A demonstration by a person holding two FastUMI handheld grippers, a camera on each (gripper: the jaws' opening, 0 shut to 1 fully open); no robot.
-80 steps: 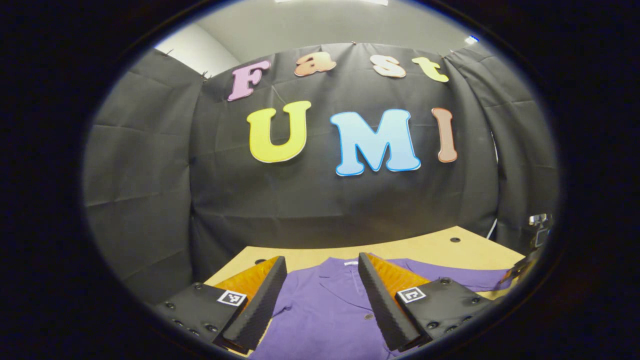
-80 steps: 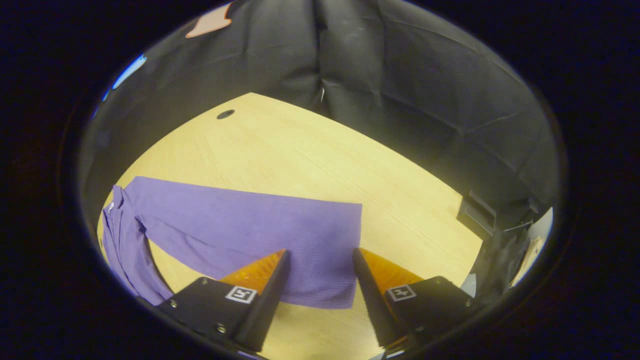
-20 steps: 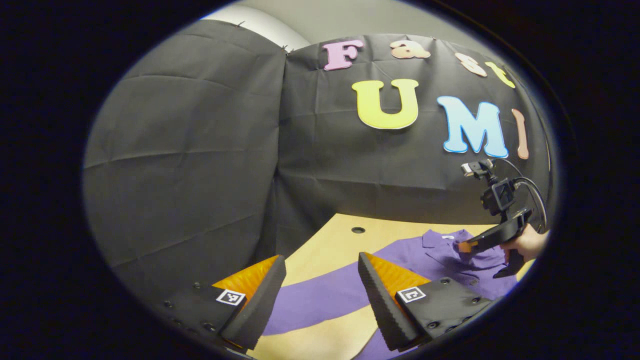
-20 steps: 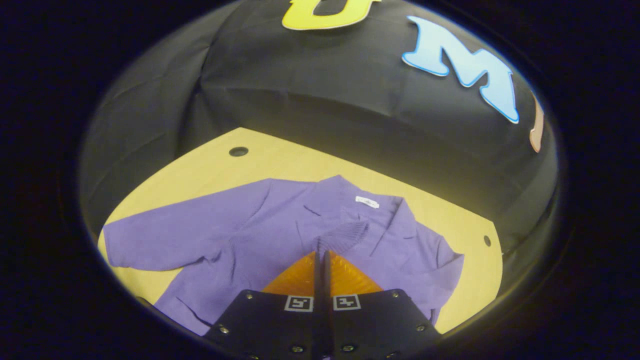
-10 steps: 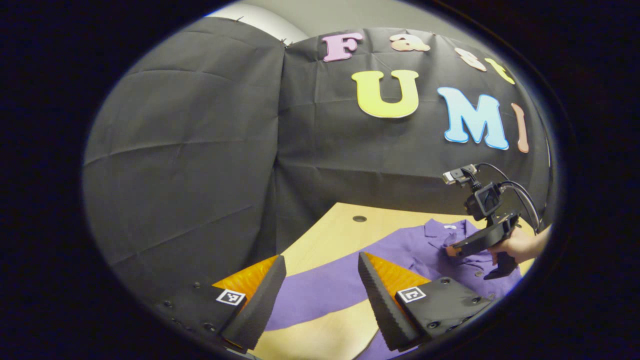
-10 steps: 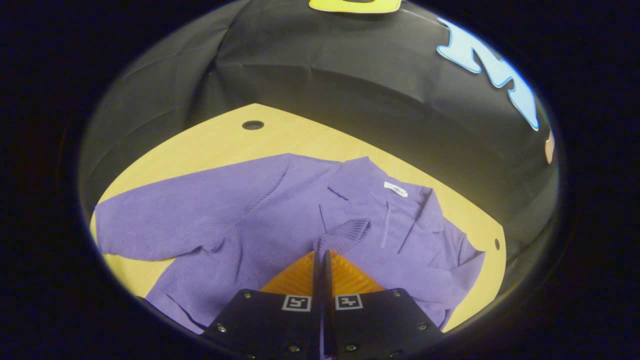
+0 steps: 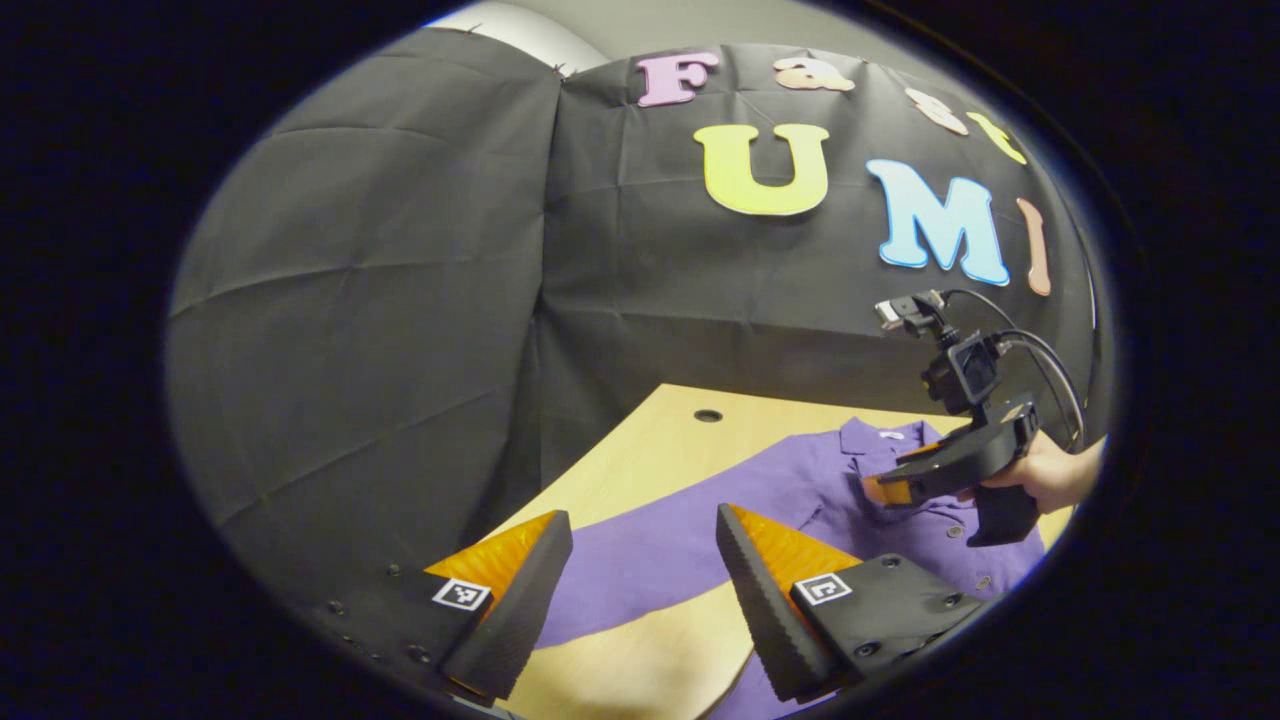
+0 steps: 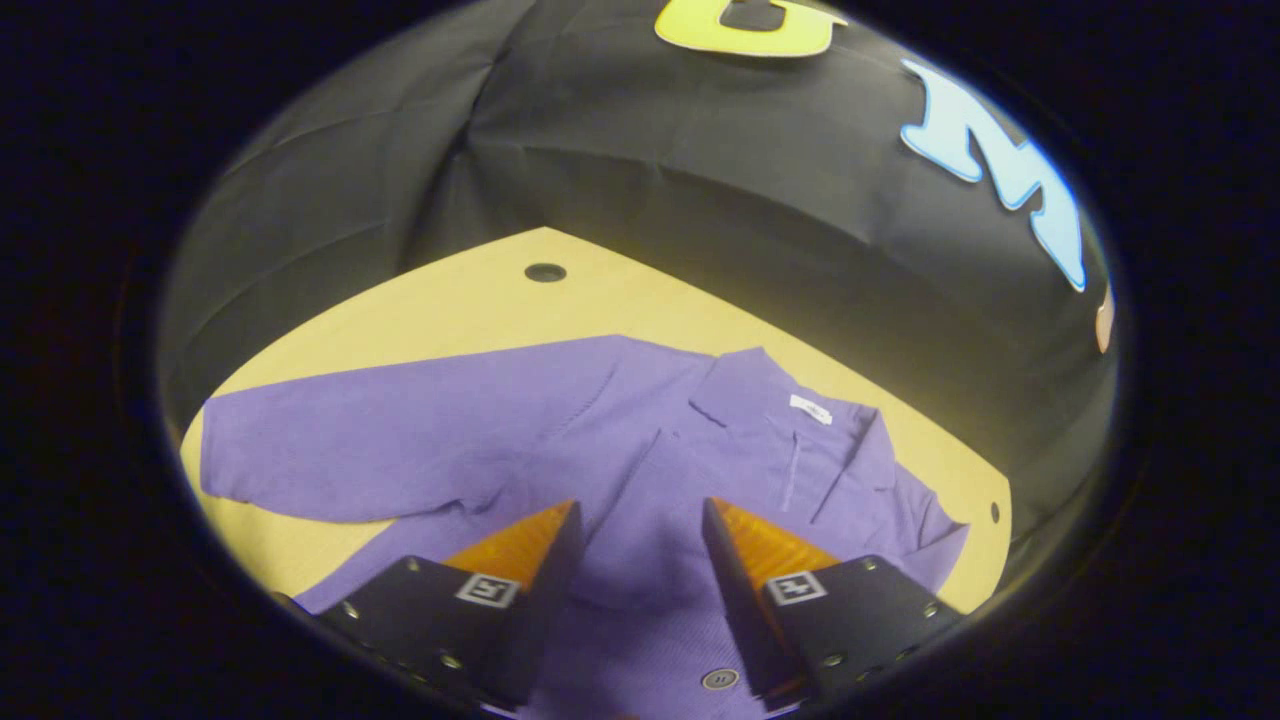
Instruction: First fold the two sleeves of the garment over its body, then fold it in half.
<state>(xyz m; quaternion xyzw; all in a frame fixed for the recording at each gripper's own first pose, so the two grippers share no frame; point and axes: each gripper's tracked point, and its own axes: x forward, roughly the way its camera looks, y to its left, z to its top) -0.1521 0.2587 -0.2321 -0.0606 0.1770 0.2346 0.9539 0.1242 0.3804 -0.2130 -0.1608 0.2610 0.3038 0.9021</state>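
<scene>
One purple ribbed button-front garment (image 8: 640, 450) lies flat on the pale wooden table (image 8: 450, 310), collar toward 1 o'clock in the right gripper view, one long sleeve (image 8: 380, 440) stretched to 9 o'clock. Right gripper (image 8: 633, 520) hovers above its chest, fingers wide apart, empty. Left gripper (image 7: 640, 530) also wide, empty, over the sleeve (image 7: 650, 555).

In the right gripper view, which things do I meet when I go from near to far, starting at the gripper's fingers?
Right gripper → dark button → purple garment's body → collar with white label → bare wooden table → table hole → black cloth wall.
</scene>
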